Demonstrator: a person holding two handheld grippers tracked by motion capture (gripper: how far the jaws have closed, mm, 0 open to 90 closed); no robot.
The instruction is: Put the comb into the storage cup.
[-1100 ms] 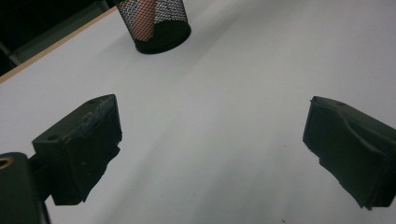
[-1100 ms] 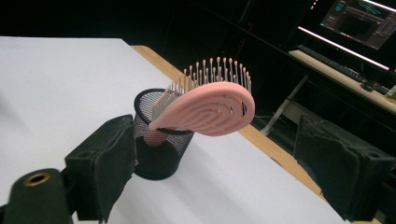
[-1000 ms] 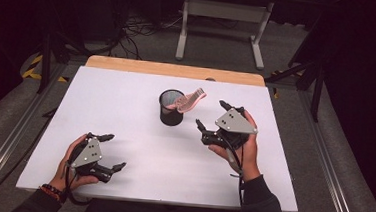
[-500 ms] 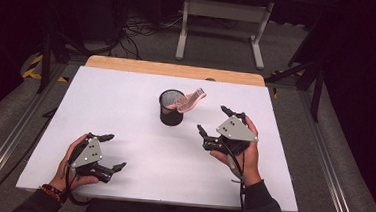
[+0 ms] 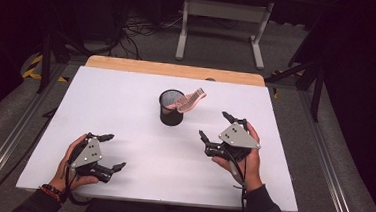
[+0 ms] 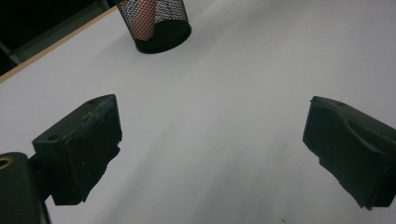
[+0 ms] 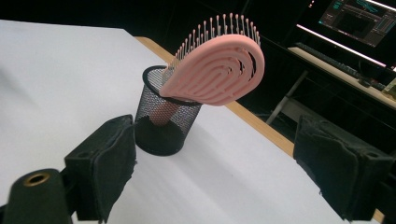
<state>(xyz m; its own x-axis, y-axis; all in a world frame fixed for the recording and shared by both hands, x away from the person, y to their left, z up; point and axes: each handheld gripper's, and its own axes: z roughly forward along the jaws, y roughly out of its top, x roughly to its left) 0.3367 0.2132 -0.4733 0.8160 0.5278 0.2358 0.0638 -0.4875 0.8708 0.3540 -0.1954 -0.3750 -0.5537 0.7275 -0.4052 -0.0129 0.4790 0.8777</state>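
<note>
Gaping wide, both pairs of jaws, gripping nothing: left gripper [image 5: 107,152] low over the near-left tabletop [image 5: 126,101], right gripper [image 5: 219,128] near-right, well apart from the black mesh cup [image 5: 171,107]. Pink hairbrush [image 7: 215,70] handle-down in that cup, head tilted right. No readable writing. Bristles and mesh clear in the right gripper view.

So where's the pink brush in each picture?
High view: the brush is at mid-table, its head leaning right out of the cup.
Left gripper view: top left, just a pink handle seen through the cup's mesh.
Right gripper view: upper middle, the head tilts right over the cup.
Shared landmark: the black mesh cup.
</note>
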